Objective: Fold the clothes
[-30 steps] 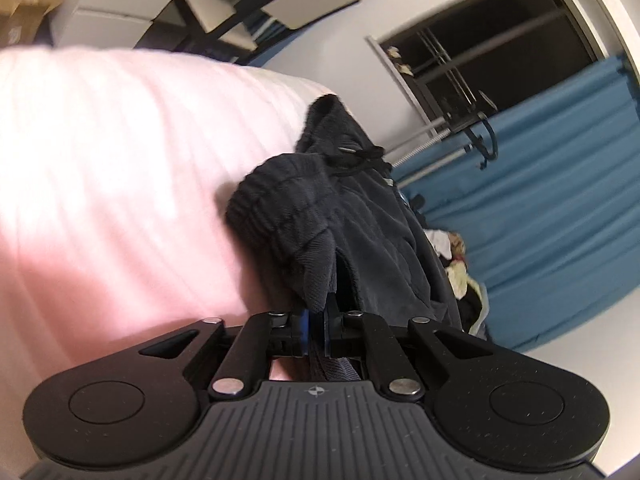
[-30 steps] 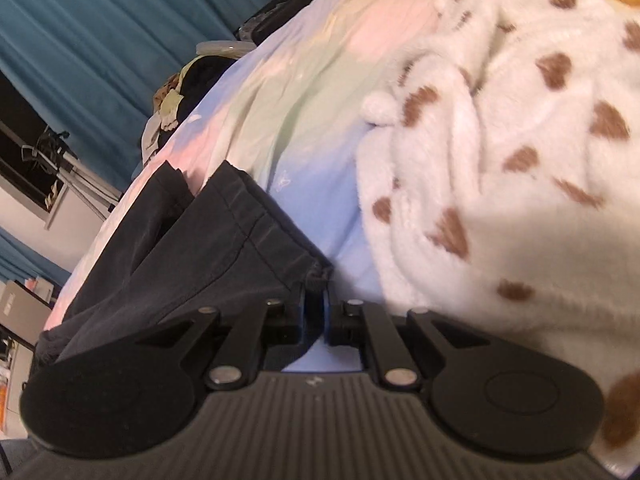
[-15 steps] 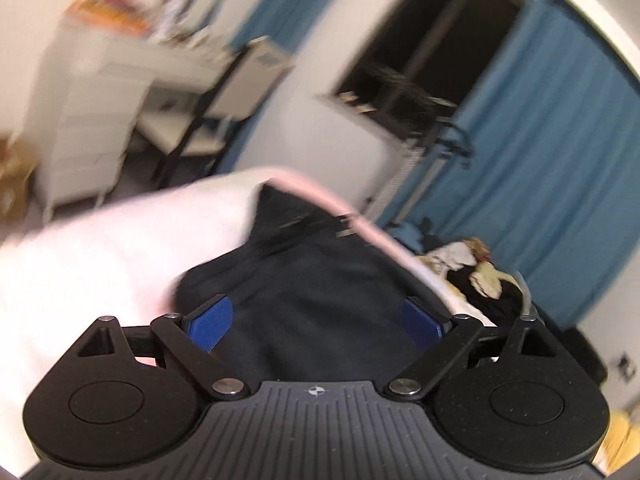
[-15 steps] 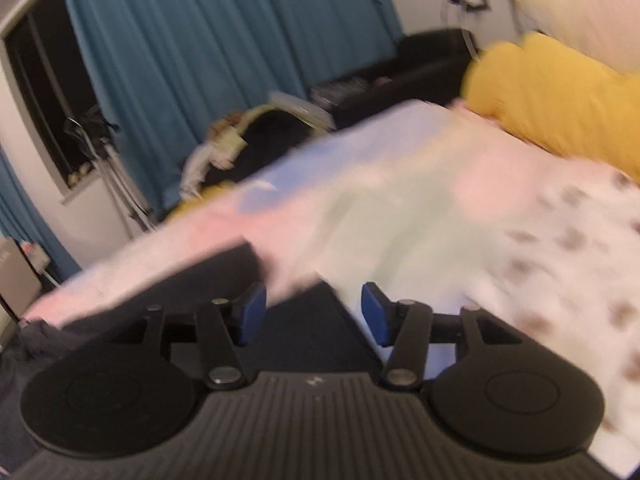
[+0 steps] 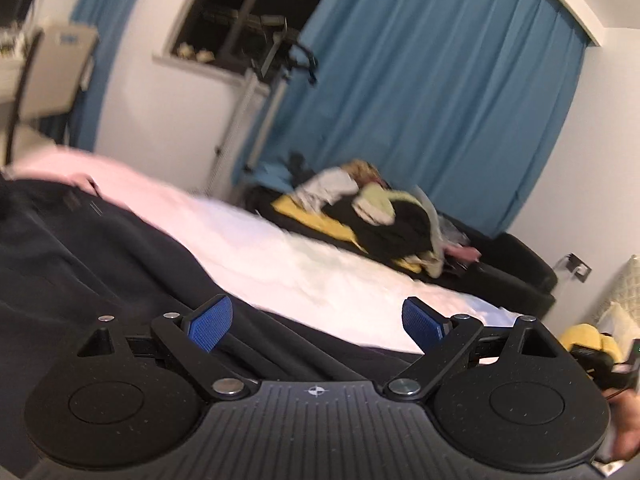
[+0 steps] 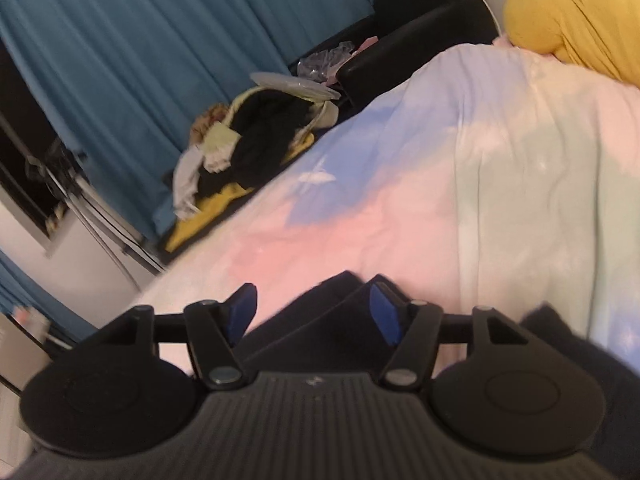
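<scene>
Two claws: both had let go of the dark garment (image 5: 100,264).
Left claw (image 5: 318,320): wide open, empty.
Right claw (image 6: 314,312): opening, seemingly clear of cloth.
Fold: probably laid on bed (image 6: 500,168).

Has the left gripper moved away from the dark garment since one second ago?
Yes. The left gripper has let go and backed up off the dark garment; the blue curtain now fills its view.

Blue curtains (image 5: 420,92) hung behind a black sofa (image 6: 424,20). A yellow pillow (image 6: 572,20) rested on the pastel bedspread (image 6: 500,160).
</scene>
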Demonstrator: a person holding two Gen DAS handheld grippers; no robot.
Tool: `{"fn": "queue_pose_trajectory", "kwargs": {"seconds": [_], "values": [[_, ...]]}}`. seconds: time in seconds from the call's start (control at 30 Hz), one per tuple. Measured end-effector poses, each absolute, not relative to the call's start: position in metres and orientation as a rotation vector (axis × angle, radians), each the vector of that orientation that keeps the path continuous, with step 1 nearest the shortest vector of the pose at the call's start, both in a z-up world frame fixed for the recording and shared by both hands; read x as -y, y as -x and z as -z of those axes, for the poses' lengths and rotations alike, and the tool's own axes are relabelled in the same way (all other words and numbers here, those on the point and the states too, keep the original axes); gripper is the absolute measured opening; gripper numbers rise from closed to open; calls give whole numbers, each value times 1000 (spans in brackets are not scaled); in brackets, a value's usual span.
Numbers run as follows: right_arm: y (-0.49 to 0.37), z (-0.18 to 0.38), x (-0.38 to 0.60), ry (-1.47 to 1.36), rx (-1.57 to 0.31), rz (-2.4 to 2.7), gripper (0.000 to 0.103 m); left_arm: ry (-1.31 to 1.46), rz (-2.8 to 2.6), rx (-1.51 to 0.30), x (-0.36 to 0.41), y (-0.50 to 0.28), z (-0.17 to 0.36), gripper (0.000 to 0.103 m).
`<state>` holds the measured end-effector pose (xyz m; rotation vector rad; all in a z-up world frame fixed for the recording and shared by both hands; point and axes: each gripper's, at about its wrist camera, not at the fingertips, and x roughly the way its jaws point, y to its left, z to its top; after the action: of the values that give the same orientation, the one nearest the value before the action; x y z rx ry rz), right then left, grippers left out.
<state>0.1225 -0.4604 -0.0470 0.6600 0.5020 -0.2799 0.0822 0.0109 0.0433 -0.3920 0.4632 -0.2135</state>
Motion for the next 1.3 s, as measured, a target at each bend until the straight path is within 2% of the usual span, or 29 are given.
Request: {"fn": "queue_pose_trajectory", "kwargs": {"seconds": [0.13, 0.27, 0.3, 0.37, 0.4, 0.43, 0.57, 0.77, 0.87, 0.93, 0.97, 1.13, 1.27, 1.3], "values": [[-137, 77, 478, -530, -523, 301, 64, 345, 253, -514, 12, -97, 3, 93], [-145, 107, 501, -654, -540, 237, 63, 295, 248, -543, 17, -107, 24, 94], [-150, 110, 502, -659, -538, 196, 58, 290, 245, -541, 17, -109, 26, 94], [-160, 111, 499, -623, -540, 126, 41, 300, 233, -541, 16, -116, 28, 94], [-163, 109, 494, -602, -548, 103, 27, 311, 225, -542, 14, -116, 29, 94], [-167, 107, 489, -580, -556, 79, 21, 335, 223, -548, 10, -117, 30, 94], [-173, 99, 467, -633, -596, -90, 16, 434, 229, -595, -4, -121, 37, 93], [-162, 80, 411, -459, -705, -238, 18, 397, 293, -648, 4, -126, 45, 93], [-157, 82, 421, -495, -684, -159, 25, 358, 309, -643, 12, -126, 46, 93], [-155, 82, 438, -536, -629, -75, 37, 332, 312, -640, 16, -126, 47, 93], [-154, 82, 448, -561, -594, -34, 39, 324, 312, -640, 18, -127, 48, 93], [-154, 90, 491, -700, -500, 143, 39, 319, 308, -649, 25, -136, 55, 93], [-170, 106, 505, -744, -540, 176, 40, 293, 304, -646, 29, -138, 56, 93], [-172, 111, 507, -757, -549, 174, 43, 285, 303, -647, 30, -138, 57, 94]]}}
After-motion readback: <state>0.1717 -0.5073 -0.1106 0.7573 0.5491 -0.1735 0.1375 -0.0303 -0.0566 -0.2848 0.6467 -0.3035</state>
